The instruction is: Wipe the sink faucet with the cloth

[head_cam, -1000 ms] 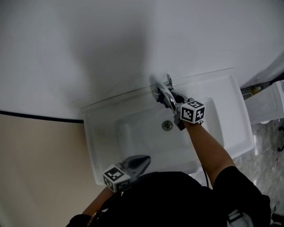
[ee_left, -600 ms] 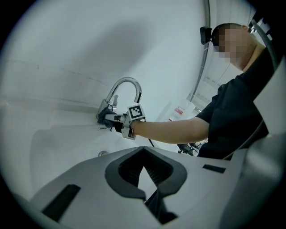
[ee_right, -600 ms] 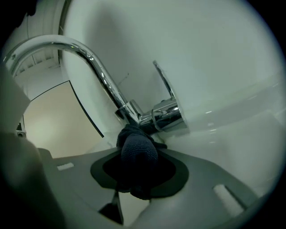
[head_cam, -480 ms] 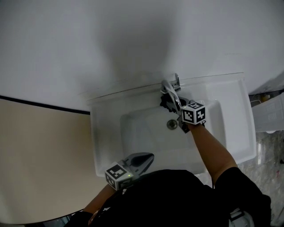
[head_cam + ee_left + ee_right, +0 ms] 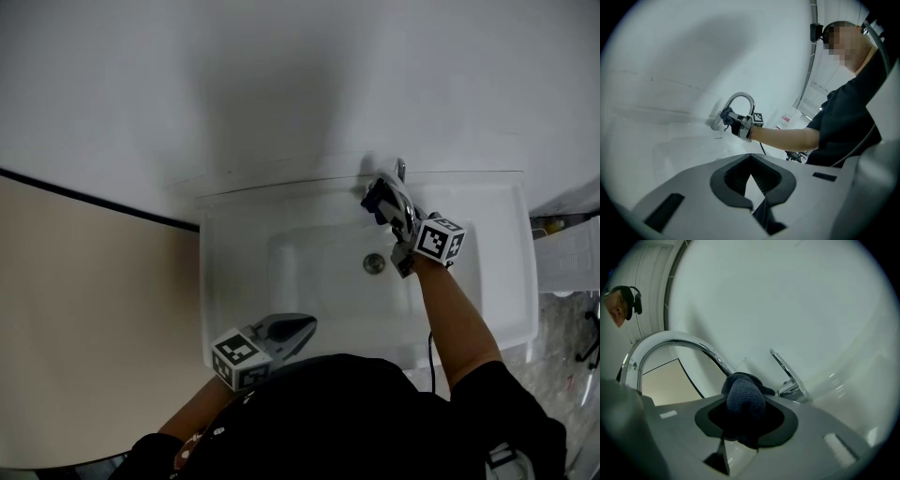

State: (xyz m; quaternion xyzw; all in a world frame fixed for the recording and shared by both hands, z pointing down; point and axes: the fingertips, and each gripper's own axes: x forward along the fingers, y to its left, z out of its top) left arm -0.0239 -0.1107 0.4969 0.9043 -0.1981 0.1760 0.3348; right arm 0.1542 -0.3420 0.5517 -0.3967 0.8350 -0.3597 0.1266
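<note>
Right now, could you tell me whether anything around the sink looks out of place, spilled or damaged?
Nothing stands out. The right gripper holds the dark cloth against the curved faucet, the sink shows no spill or damage, and the left gripper hangs, jaws together, over its front rim.

I'm in a washroom, by the look of it. Below me a white sink (image 5: 506,281) is fixed against a plain white wall (image 5: 281,84) at twelve o'clock. It has a round drain (image 5: 374,263) in its bowl. At one o'clock, on its back edge, stands a curved chrome faucet (image 5: 670,337) with a thin lever (image 5: 785,369) beside it. The floor (image 5: 562,347) at four o'clock is speckled stone. At nine o'clock is a beige surface (image 5: 84,328) edged by a dark stripe (image 5: 94,198).
</note>
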